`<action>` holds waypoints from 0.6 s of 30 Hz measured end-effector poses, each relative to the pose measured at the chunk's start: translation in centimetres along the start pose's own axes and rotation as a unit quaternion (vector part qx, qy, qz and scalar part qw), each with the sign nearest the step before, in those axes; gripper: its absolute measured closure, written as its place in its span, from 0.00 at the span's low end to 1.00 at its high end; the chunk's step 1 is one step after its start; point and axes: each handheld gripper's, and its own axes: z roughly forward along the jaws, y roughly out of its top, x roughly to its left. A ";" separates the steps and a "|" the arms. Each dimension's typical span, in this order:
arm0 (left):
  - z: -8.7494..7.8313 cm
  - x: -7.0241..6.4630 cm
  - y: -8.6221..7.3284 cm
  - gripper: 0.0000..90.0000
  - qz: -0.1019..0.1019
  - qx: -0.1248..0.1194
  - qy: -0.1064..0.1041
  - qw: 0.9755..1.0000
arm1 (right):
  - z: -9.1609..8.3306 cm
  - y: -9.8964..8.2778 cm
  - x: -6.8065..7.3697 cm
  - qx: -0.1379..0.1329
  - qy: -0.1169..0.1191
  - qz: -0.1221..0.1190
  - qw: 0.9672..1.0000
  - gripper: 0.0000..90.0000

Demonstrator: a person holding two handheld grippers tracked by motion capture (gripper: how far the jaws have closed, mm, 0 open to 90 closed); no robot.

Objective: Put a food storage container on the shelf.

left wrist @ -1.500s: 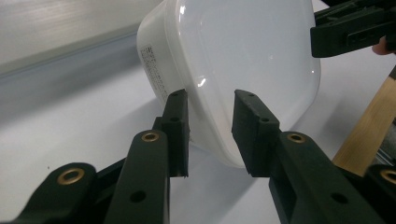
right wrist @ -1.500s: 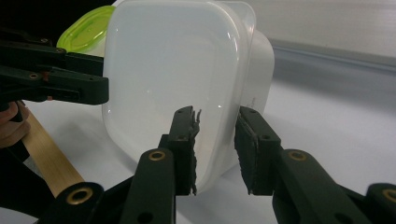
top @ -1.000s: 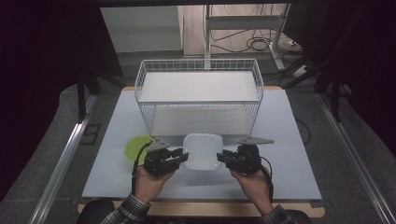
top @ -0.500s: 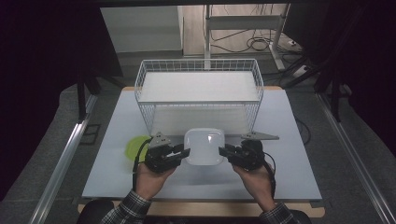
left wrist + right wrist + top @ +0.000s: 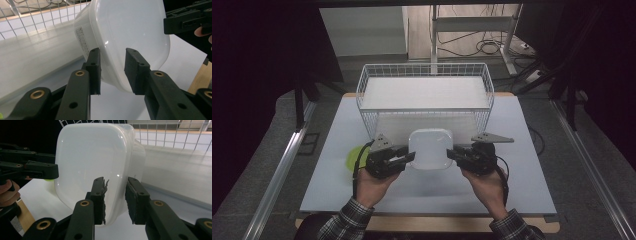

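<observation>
Two grippers clamp one white plastic container (image 5: 430,148), held off the table (image 5: 522,185) just in front of the wire basket (image 5: 362,90). Left gripper (image 5: 408,158): jaws partly closed, pads pinching container's left rim, one pad each side of wall. Right gripper (image 5: 453,154): same on opposite rim, jaws partly closed, pads gripping. Container tipped, flat face toward person. Printed label (image 5: 82,42) on container side wall in left gripper view; text too small to read, no brand legible. Yellow-green object (image 5: 353,157) on table beside left gripper, partly hidden.
</observation>
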 end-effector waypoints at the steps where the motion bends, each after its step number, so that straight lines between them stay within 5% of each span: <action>1: -0.1 0.0 0.1 0.74 0.000 -0.002 0.001 1.000 | 0.0 0.2 0.0 -0.001 0.000 -0.002 1.000 0.77; 18: -1.9 0.2 3.1 0.74 0.016 -0.035 0.010 0.999 | -0.8 3.2 0.7 -0.027 0.010 -0.007 1.000 0.77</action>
